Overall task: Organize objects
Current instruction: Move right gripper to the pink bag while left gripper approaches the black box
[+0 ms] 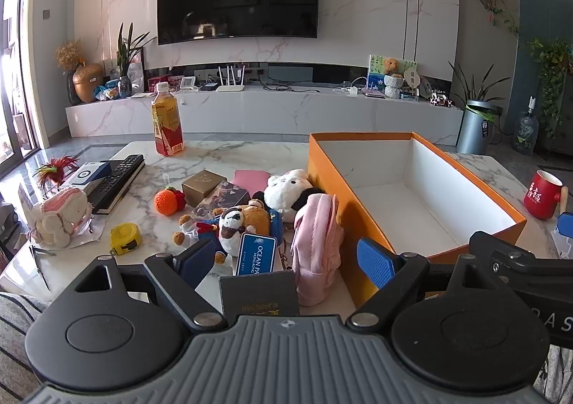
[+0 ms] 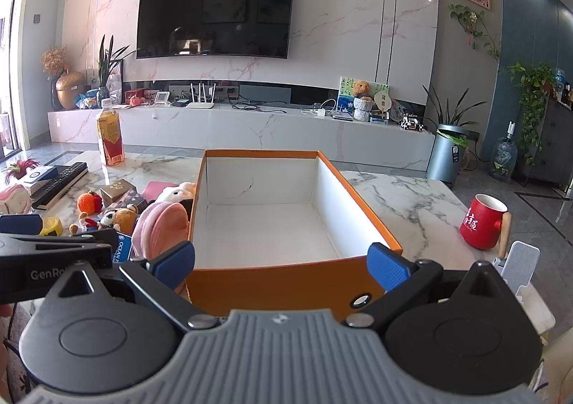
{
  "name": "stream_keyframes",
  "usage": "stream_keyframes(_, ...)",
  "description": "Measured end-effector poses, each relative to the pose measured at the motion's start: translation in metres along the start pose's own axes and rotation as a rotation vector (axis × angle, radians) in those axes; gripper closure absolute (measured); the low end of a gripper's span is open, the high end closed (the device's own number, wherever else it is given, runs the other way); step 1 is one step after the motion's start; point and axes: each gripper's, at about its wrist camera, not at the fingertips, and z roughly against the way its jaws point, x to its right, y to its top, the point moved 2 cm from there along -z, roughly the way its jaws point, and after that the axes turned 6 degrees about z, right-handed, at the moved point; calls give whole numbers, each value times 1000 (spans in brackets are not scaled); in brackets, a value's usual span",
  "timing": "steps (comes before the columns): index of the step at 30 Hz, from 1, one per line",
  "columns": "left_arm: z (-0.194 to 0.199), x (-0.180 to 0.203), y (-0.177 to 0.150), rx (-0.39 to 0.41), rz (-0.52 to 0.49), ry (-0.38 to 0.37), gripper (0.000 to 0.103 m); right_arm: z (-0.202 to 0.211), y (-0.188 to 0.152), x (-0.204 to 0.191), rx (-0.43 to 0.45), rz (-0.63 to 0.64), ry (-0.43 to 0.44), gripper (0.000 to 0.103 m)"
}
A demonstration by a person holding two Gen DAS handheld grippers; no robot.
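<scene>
An empty orange box [image 1: 333, 185] with a white inside stands on the marble table [image 1: 222, 153]; it fills the middle of the right wrist view [image 2: 286, 282]. Left of it lies a pile: a pink plush backpack [image 1: 315, 243], a white and black plush [image 1: 286, 189], a bear keychain [image 1: 240, 221] with a blue tag [image 1: 256, 253], a dark booklet [image 1: 259, 293], a knitted orange [image 1: 166, 201], small boxes [image 1: 204, 182] and a yellow tape measure [image 1: 123, 237]. My left gripper [image 1: 286, 260] is open above the pile's near edge. My right gripper [image 2: 283, 260] is open at the box's near wall.
A tea bottle [image 1: 167, 124] stands at the table's far left. A remote [image 1: 118, 178] on a notebook and a knitted bunny [image 1: 59, 216] lie at the left. A red mug [image 2: 483, 221] and a white stand [image 2: 519, 264] are to the right of the box.
</scene>
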Motion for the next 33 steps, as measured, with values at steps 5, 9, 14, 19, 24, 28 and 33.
stream_keyframes(5, -1, 0, -1, -2, -4, 11, 1, -1, -1, -1, -5, 0, 0, 1)
stream_keyframes(9, -1, -1, 0, -3, 2, 7, 1, -4, -2, -1, -9, 11, 15, 1)
stream_keyframes(14, -4, -18, 3, -6, 54, 41, 1, -32, 13, 27, -2, 102, -29, 1)
stream_keyframes(19, -17, -41, 4, -43, 118, 77, 1, -94, 34, 86, -93, 83, -39, 11)
stream_keyframes(24, -29, -39, 4, -74, 115, 100, 1, -177, 34, 113, -337, 91, 61, 45)
stream_keyframes(28, -32, -27, 0, -78, 60, 114, 1, -213, 28, 117, -398, 111, 52, 54)
stream_keyframes(33, -33, -19, -4, -87, 13, 126, 1, -230, 12, 119, -490, 81, 115, 86)
